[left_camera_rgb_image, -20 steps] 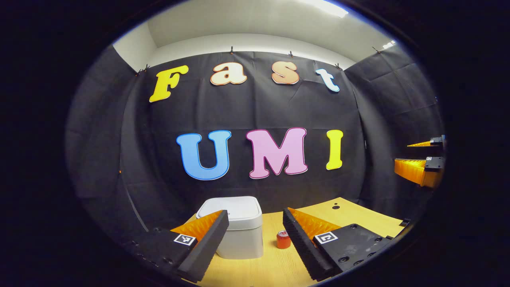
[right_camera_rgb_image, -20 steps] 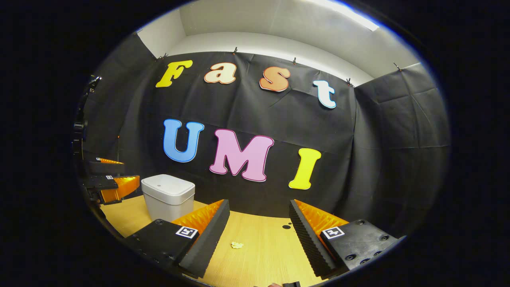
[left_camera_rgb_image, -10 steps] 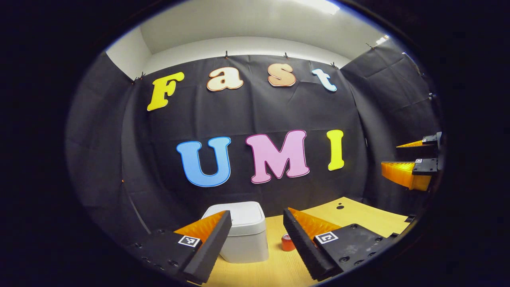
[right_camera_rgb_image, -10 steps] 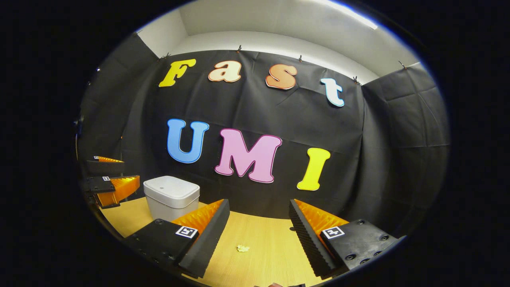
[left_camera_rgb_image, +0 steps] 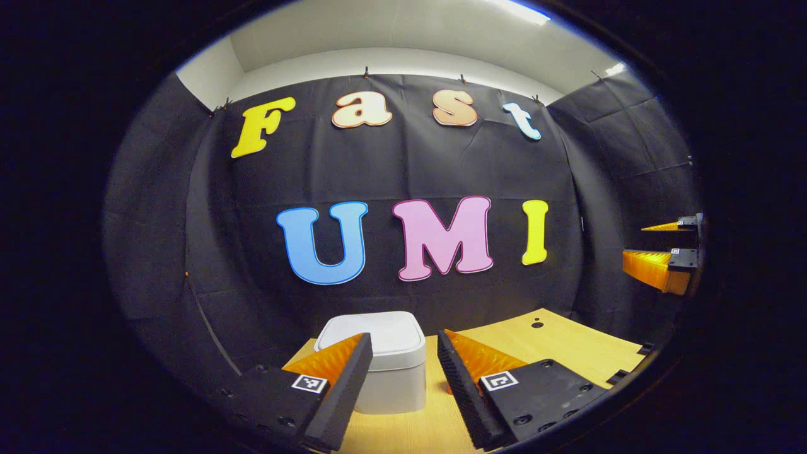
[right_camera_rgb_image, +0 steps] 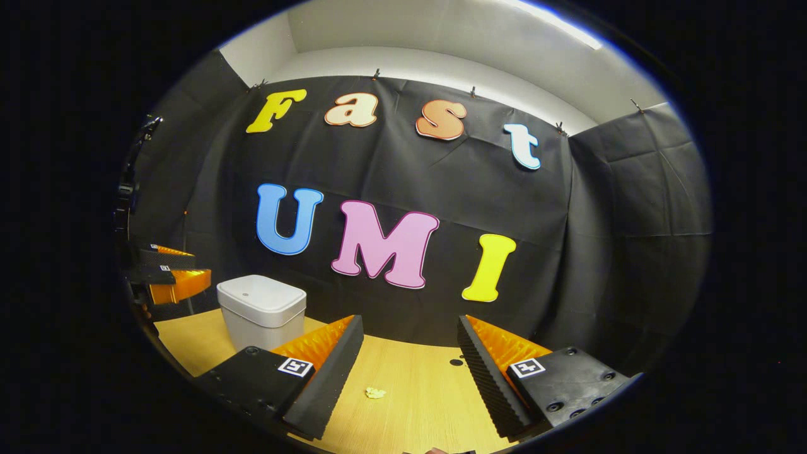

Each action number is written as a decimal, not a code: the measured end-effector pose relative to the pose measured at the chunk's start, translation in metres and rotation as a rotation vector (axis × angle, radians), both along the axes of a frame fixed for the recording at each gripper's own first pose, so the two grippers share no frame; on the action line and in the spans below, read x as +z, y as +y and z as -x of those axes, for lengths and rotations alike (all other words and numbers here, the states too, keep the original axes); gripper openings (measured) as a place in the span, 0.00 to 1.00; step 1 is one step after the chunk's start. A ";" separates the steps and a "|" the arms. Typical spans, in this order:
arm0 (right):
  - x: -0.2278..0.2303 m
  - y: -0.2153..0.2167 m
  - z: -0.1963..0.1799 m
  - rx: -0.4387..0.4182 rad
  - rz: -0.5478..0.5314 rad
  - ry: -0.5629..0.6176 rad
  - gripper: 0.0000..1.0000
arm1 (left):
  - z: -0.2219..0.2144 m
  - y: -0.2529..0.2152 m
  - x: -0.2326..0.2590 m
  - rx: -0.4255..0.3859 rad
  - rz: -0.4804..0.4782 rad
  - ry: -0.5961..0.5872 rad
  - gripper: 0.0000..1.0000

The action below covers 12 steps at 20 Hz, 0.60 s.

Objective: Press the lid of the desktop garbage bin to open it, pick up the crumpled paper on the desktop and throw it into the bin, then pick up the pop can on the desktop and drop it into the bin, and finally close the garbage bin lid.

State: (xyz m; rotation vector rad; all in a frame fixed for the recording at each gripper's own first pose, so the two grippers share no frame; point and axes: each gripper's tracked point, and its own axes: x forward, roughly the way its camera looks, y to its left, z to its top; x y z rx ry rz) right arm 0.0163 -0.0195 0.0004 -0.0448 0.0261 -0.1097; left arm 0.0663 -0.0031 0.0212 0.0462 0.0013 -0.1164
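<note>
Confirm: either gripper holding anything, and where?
Nothing held. Left gripper and right gripper are both open; paper lies on the desk, bin untouched.

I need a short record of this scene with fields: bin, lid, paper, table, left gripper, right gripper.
bin: white bin stands on the table, near the back wall
lid: lid is shut
paper: crumpled paper lies on the table, between the right gripper's fingers in its view, not touched
table: wooden table
left gripper: left gripper open, holds nothing, points at the bin
right gripper: right gripper open, holds nothing
</note>
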 end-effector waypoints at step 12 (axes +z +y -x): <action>-0.010 -0.008 -0.033 0.002 0.010 0.014 0.97 | -0.116 0.045 -0.048 -0.038 0.047 0.251 0.05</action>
